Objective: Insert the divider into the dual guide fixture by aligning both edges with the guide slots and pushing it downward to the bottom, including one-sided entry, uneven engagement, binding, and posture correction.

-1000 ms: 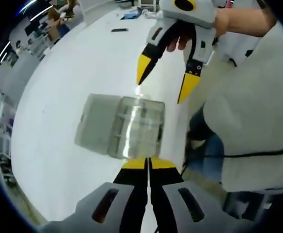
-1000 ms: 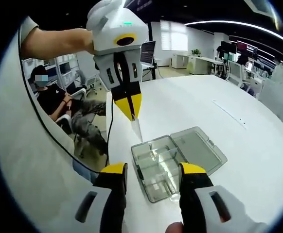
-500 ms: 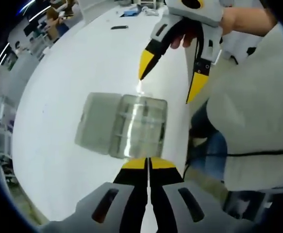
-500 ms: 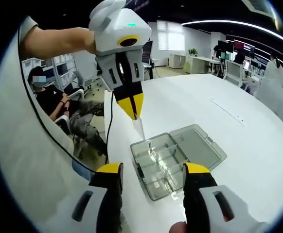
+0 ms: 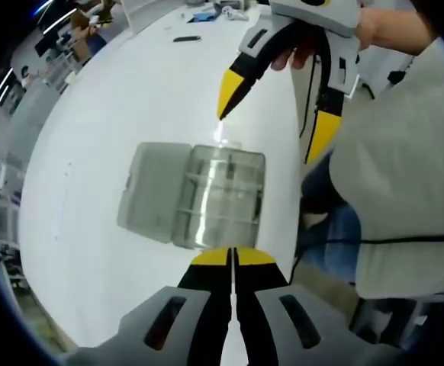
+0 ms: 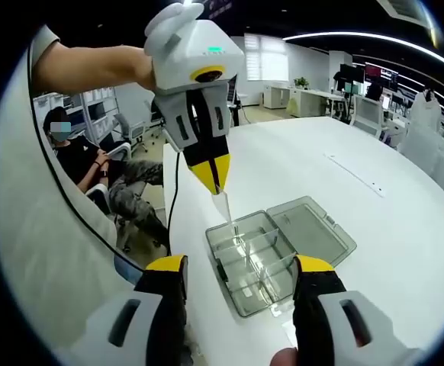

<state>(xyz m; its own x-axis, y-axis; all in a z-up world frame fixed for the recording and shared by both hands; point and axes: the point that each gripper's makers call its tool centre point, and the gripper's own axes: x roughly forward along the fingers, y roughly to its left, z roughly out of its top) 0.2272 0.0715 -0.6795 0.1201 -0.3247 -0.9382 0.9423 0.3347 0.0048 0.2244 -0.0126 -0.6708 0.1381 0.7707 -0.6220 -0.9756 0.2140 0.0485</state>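
A clear plastic compartment box point(image 5: 226, 194) lies on the white table point(image 5: 130, 99), its lid point(image 5: 152, 194) folded open flat beside it. In the right gripper view the box point(image 6: 252, 263) sits just beyond my right gripper point(image 6: 239, 267), whose jaws stand wide open with nothing between them. My left gripper point(image 6: 210, 179) comes down from above, shut on a thin clear divider point(image 6: 223, 207) whose lower tip reaches the box's far-left compartment. In the left gripper view my left gripper point(image 5: 232, 255) is shut, and my right gripper point(image 5: 271, 126) hangs open beyond the box.
The table's edge point(image 6: 178, 252) runs close to the box. A seated person point(image 6: 92, 164) is beyond that edge. A torso in a white sweater point(image 5: 405, 191) stands beside the table. A small black item point(image 5: 186, 38) lies far off on the table.
My left gripper has lowered the divider toward the box, its tip now at the compartments. My right gripper's jaws have spread wider.
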